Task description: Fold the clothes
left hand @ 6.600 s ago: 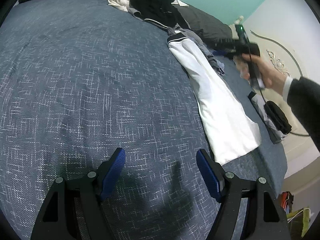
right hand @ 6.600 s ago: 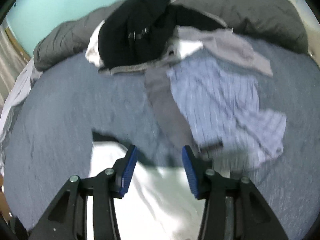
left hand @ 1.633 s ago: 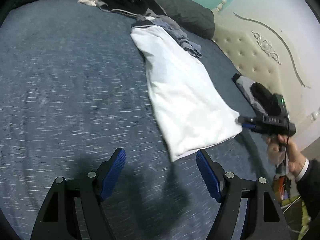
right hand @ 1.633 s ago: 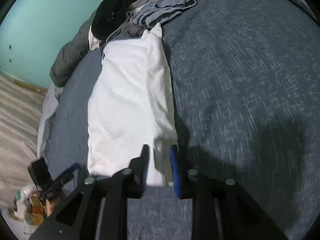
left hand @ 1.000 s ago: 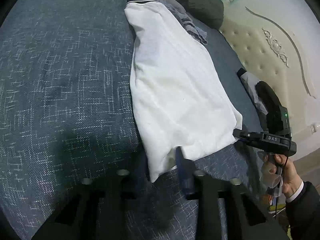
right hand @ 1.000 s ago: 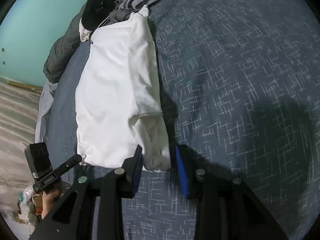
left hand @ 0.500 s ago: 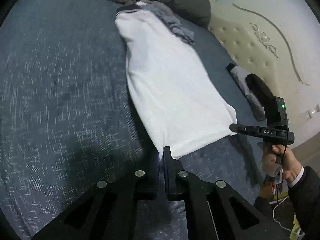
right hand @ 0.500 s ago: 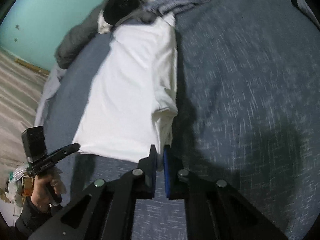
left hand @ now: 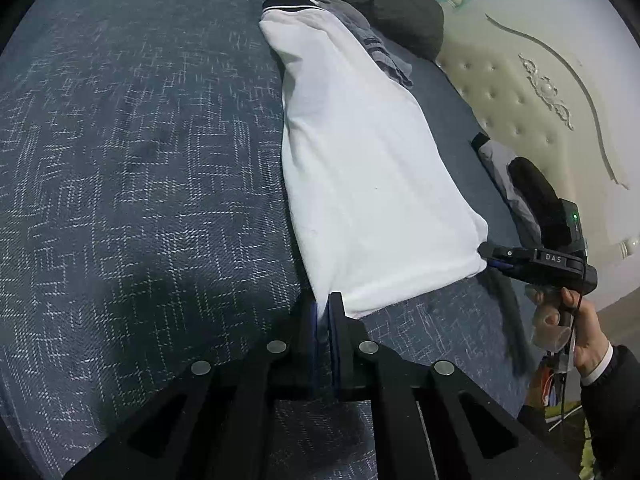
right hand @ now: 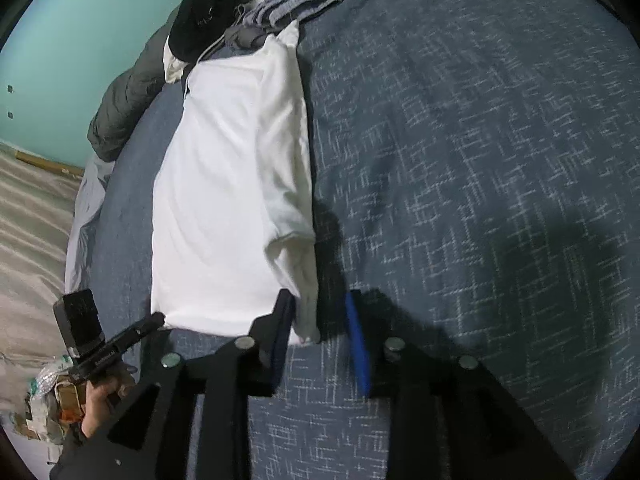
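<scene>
Blue-grey bedding is noted beneath a soft, limp white shirt stretched ahead of both tools, its near hem corners judged best holds: one is pinched by the left gripper, while the right gripper is opening around the other.

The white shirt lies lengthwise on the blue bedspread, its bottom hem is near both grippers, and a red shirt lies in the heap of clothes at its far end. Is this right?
Not quite: the heap of clothes holds no red shirt. The right wrist view shows black, grey and blue striped garments there. The rest stands: the white shirt lies lengthwise on the blue bedspread, hem near both grippers.
</scene>
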The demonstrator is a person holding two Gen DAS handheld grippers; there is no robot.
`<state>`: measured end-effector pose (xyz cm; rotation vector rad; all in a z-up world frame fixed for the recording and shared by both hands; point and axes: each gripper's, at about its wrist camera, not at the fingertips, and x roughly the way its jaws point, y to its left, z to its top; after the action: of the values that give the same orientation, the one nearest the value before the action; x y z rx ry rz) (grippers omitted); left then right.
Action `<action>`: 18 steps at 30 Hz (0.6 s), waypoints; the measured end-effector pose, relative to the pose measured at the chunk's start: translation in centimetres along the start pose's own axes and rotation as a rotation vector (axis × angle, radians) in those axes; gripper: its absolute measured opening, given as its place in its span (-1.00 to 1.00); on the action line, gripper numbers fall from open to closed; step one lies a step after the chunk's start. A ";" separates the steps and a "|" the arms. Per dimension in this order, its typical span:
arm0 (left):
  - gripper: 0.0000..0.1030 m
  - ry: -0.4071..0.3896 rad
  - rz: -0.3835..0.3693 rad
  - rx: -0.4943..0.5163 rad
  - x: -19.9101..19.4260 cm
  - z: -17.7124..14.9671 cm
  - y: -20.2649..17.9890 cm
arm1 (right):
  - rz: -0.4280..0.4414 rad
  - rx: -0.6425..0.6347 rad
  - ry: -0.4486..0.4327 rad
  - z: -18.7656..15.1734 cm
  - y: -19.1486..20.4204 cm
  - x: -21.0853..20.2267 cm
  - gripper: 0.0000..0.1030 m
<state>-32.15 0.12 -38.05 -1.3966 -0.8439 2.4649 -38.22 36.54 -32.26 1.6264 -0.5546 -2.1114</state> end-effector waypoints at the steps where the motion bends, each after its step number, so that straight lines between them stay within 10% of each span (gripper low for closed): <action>1: -0.75 -0.002 0.002 -0.006 0.0 0.1 0.1 | 0.002 -0.001 0.003 0.1 0.1 0.1 -0.39; 7: -0.25 0.001 -0.005 -0.029 -0.3 0.4 0.5 | 0.007 -0.027 0.038 0.5 1.2 1.2 -0.33; 18: -0.24 0.002 0.063 0.001 1.2 1.6 -0.8 | -0.045 -0.064 0.069 0.8 2.2 2.9 -0.30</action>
<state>-34.24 0.67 -37.85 -1.4467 -0.8105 2.5094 -39.46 33.11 -33.22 1.6841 -0.4280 -2.0743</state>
